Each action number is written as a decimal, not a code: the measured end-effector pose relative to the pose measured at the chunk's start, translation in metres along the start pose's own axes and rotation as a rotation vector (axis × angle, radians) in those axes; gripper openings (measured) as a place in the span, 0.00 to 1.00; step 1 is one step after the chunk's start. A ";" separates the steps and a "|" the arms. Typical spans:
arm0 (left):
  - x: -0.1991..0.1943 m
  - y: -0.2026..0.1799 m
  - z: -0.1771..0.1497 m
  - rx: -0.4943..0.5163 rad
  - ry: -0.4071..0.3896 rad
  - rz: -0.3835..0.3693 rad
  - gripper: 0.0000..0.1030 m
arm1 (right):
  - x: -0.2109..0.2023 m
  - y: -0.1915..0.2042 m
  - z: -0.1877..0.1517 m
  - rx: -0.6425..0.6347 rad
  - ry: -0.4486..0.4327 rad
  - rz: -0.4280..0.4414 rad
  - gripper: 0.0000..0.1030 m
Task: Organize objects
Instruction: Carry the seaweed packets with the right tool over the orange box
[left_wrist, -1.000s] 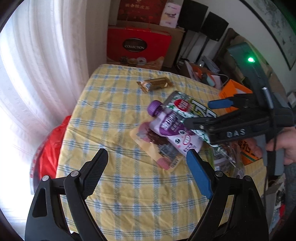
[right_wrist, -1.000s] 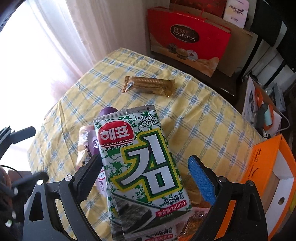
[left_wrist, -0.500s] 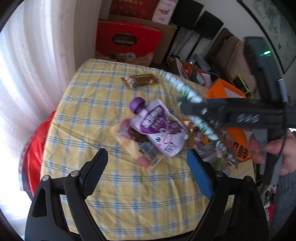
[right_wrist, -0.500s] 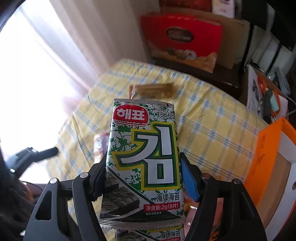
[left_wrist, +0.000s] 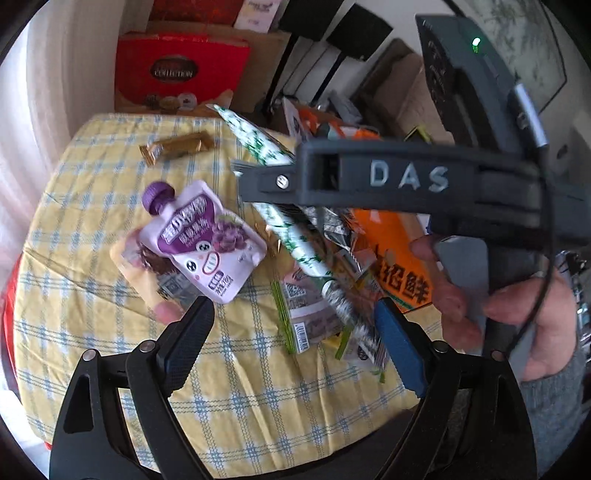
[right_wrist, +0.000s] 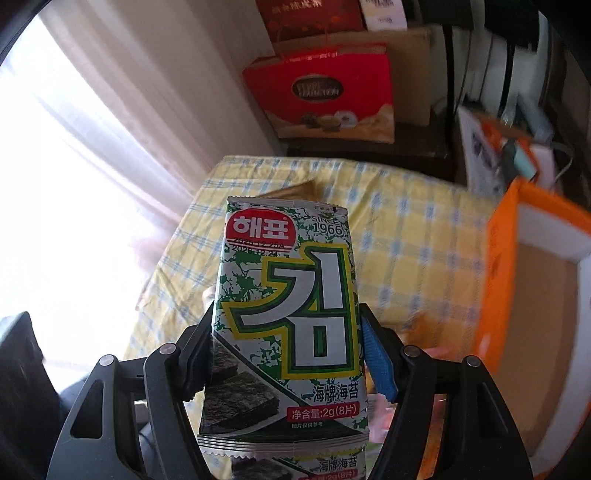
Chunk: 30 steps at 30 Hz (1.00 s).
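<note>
My right gripper (right_wrist: 286, 354) is shut on a green-and-white seaweed snack pack (right_wrist: 288, 314) and holds its strip of packs up above the yellow checked table (right_wrist: 399, 236). In the left wrist view the same pack (left_wrist: 291, 236) hangs edge-on from the right gripper (left_wrist: 266, 184). My left gripper (left_wrist: 291, 339) is open and empty above the table's near side. A purple grape pouch (left_wrist: 203, 240) lies on a pink packet. A gold wrapped bar (left_wrist: 173, 147) lies at the far side.
An orange box (right_wrist: 517, 295) with an open top stands at the table's right edge. More snack packets (left_wrist: 314, 314) lie piled by the orange box (left_wrist: 391, 266). A red gift bag (right_wrist: 321, 92) and cartons stand behind the table. A white curtain hangs on the left.
My right gripper closed on the seaweed pack and lifted it off the pile, up and to the right. The left gripper stayed open and drifted slightly.
</note>
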<state>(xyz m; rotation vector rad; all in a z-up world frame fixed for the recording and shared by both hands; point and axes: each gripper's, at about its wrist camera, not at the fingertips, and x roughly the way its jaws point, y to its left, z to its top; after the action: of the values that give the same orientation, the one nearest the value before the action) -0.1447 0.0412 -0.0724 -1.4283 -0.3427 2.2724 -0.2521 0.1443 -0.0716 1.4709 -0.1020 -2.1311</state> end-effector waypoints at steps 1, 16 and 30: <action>0.004 0.003 0.000 -0.014 0.008 -0.006 0.79 | 0.004 -0.001 -0.001 0.009 0.008 0.007 0.69; 0.023 0.022 -0.001 -0.053 0.069 -0.075 0.11 | 0.001 -0.010 -0.013 0.051 0.011 0.061 0.65; -0.007 0.008 -0.013 0.062 0.046 -0.042 0.11 | -0.030 -0.013 -0.022 0.079 -0.031 0.056 0.67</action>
<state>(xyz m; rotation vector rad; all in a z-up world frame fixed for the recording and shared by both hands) -0.1320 0.0306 -0.0763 -1.4263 -0.2831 2.1945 -0.2299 0.1745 -0.0602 1.4621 -0.2383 -2.1270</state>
